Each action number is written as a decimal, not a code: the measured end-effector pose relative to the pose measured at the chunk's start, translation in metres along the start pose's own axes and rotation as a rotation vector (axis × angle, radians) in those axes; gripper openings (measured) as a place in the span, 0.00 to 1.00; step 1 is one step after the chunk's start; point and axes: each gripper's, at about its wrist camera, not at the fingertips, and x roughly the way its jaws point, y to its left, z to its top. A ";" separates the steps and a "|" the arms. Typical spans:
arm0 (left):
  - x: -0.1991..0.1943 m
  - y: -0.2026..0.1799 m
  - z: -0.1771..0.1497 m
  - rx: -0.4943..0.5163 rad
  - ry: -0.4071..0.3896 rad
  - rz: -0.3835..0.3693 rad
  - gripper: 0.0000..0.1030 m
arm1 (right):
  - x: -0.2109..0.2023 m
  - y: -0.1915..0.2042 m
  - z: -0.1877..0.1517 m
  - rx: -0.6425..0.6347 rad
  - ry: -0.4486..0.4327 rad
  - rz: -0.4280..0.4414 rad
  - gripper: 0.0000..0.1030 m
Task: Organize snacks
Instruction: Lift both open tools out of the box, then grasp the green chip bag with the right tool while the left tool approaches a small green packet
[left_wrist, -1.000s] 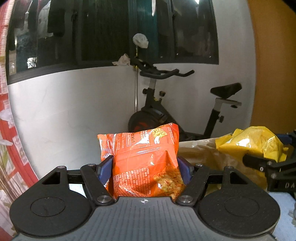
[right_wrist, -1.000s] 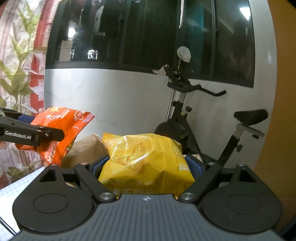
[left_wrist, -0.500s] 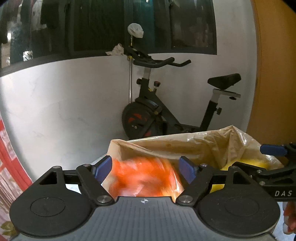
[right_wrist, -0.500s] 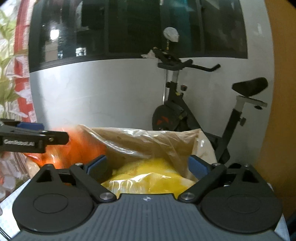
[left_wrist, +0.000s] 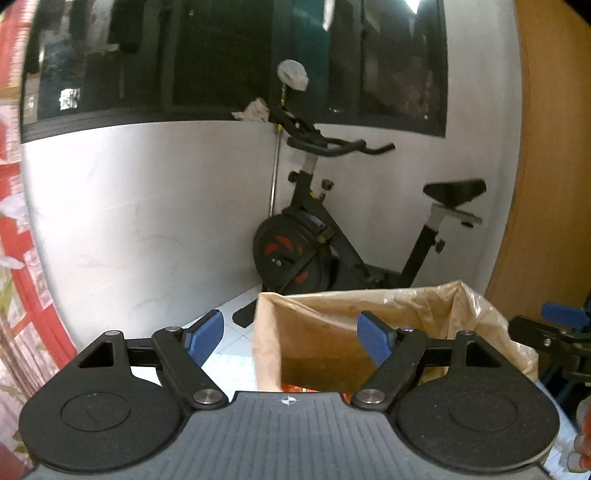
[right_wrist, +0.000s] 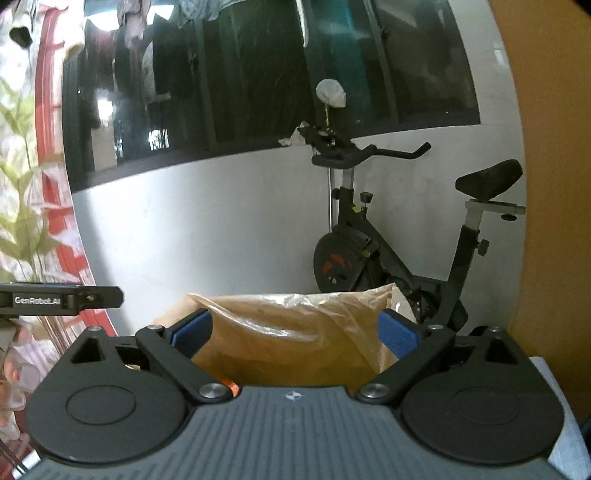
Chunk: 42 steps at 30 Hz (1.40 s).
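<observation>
An open brown paper bag (left_wrist: 369, 295) with a clear plastic lining stands right in front of both grippers. My left gripper (left_wrist: 290, 336) is open over its left side, nothing between the blue pads (left_wrist: 205, 336). A sliver of the orange snack packet (left_wrist: 295, 387) shows deep in the bag, just past the gripper body. My right gripper (right_wrist: 295, 334) is also open and empty above the same bag (right_wrist: 295, 306), where a bit of the orange packet (right_wrist: 227, 382) peeks out. The yellow packet cannot be made out. Each view shows the other gripper (left_wrist: 546, 332) (right_wrist: 62, 299) at its edge.
Behind the bag, a black exercise bike (left_wrist: 314, 254) stands against a white wall under a dark window. A wooden panel (left_wrist: 546, 184) rises on the right and a red patterned curtain (left_wrist: 14, 221) hangs on the left. The bag rests on a white gridded surface (left_wrist: 232, 354).
A second ago the left gripper held the orange packet and the right the yellow one. Both jaws opened, the packets dropped into the bag, and both grippers have since lifted slightly.
</observation>
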 end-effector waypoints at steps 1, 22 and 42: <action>-0.006 0.004 0.000 -0.008 -0.002 -0.001 0.79 | -0.004 0.001 0.002 0.002 -0.002 -0.001 0.95; -0.061 0.031 -0.123 -0.056 0.096 -0.022 0.79 | -0.062 0.033 -0.104 -0.058 0.145 0.009 0.95; -0.033 0.043 -0.188 -0.097 0.228 -0.029 0.78 | 0.042 0.021 -0.164 0.048 0.498 -0.064 0.94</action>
